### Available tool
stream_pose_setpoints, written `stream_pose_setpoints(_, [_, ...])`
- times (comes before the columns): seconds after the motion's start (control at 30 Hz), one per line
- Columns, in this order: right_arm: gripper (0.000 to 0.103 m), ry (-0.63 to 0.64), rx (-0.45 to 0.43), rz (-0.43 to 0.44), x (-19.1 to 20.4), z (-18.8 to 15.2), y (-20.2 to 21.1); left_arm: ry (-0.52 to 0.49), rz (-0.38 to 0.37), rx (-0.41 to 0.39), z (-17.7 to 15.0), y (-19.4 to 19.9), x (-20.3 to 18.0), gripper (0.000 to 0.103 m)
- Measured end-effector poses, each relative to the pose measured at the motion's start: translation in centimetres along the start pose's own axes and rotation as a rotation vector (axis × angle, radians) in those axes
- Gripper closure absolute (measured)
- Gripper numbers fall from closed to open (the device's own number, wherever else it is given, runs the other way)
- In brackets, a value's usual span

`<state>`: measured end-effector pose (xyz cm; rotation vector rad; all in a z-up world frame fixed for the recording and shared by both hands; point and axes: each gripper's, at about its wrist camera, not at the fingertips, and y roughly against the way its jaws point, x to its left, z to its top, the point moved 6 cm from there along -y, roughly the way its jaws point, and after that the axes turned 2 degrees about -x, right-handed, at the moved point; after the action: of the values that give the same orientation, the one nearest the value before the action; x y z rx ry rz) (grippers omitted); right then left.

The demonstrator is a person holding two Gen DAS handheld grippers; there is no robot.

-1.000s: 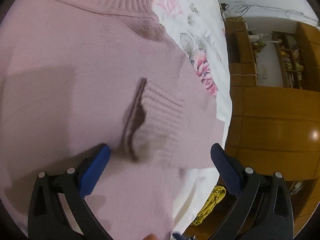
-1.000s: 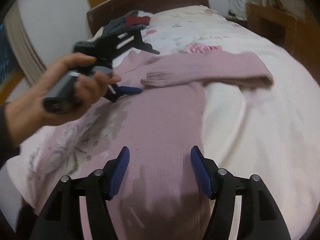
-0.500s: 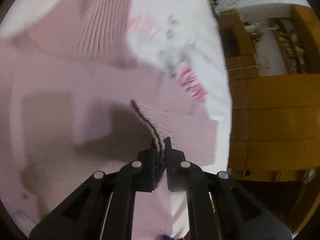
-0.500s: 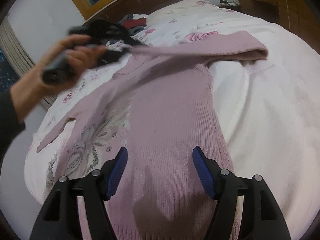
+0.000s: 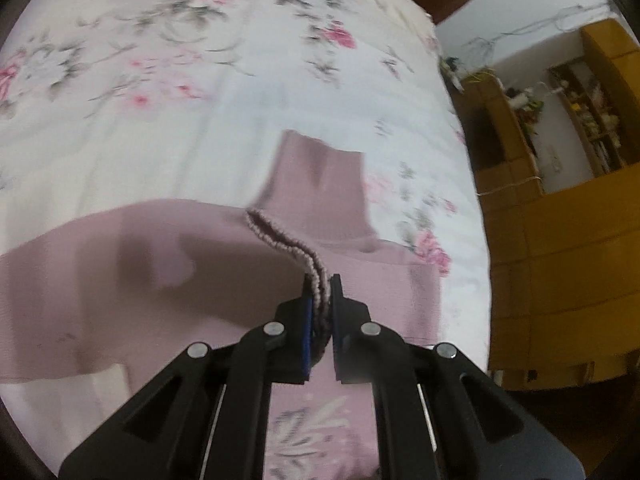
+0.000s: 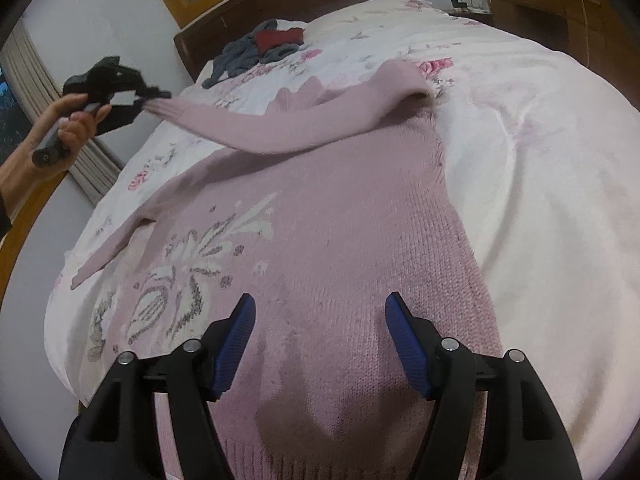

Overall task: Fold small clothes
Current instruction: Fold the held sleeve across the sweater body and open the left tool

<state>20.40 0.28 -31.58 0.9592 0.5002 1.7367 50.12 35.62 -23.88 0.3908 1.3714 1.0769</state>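
The sweater (image 6: 320, 216) lies face up on the bed (image 6: 552, 168), its hem toward the right gripper (image 6: 320, 340) and its collar (image 5: 320, 192) toward the headboard (image 6: 280, 4). One sleeve (image 6: 280, 128) is raised off the sweater's chest and stretched across it toward the side away from its own shoulder; the other sleeve (image 6: 116, 240) lies flat, angled out from the body toward the bed's edge.

The left gripper (image 5: 320, 304) is clamped on the cuff (image 5: 288, 244) of the raised sleeve, with only the ribbed edge between the pads. That thin bite looks like the main risk: knit is stretchy, and a hard pull across could slide the cuff free or drag the whole sweater sideways, spoiling the flat lay. Since nothing pins the body, the shoulder by the raised sleeve may also bunch, and it already looks humped there. Laid too far across, the sleeve would overhang the sweater's far side.

The right gripper hangs just above the hem with its jaws spread wide, holding nothing; the sweater body fills the space under and ahead of it. A dark pile of clothes (image 6: 256, 50) sits well beyond the collar, near the headboard.
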Motion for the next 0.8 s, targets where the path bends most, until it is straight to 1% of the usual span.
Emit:
stream_pose_setpoints(0.27, [0.035, -0.018, 0.006, -0.010, -0.6, -0.1, -0.3, 0.108, 0.045, 0.002, 0.5, -0.5, 7.9, 0.097])
stream_pose_setpoints(0.37, [0.035, -0.025, 0.002, -0.010, -0.7, 0.0, -0.4, 0.118, 0.087, 0.031, -0.3, -1.3, 9.9, 0.097])
stream_pose_setpoints(0.43, [0.035, -0.026, 0.002, -0.011, -0.7, -0.1, -0.5, 0.115, 0.115, 0.069, -1.1, -2.7, 11.4, 0.097])
stream_pose_setpoints(0.5, [0.035, -0.023, 0.005, -0.012, -0.7, -0.1, -0.7, 0.095, 0.198, 0.081, -1.5, -4.0, 12.8, 0.096])
stream_pose_setpoints(0.57, [0.035, -0.020, 0.009, -0.015, -0.6, -0.2, -0.7, 0.087, 0.322, 0.077, -1.6, -4.5, 14.5, 0.095])
stream_pose_setpoints(0.6, [0.035, -0.019, 0.010, -0.015, -0.6, -0.2, -0.7, 0.082, 0.393, 0.071, -1.7, -4.4, 15.0, 0.096])
stream_pose_setpoints(0.63, [0.035, -0.017, 0.010, -0.016, -0.6, -0.2, -0.7, 0.079, 0.423, 0.057, -1.7, -4.1, 15.1, 0.096])
stream_pose_setpoints(0.67, [0.035, -0.018, 0.009, -0.016, -0.5, -0.2, -0.6, 0.076, 0.416, 0.032, -1.6, -3.7, 14.8, 0.094])
stream_pose_setpoints(0.7, [0.035, -0.021, 0.008, -0.014, -0.5, -0.1, -0.6, 0.072, 0.387, -0.015, -1.5, -2.9, 14.0, 0.090])
stream_pose_setpoints(0.77, [0.035, -0.025, 0.007, -0.011, -0.5, -0.1, -0.6, 0.058, 0.297, -0.082, -1.6, -1.8, 12.0, 0.085])
stream_pose_setpoints(0.8, [0.035, -0.024, 0.008, -0.008, -0.4, -0.2, -0.7, 0.052, 0.254, -0.089, -1.8, -2.0, 11.4, 0.082])
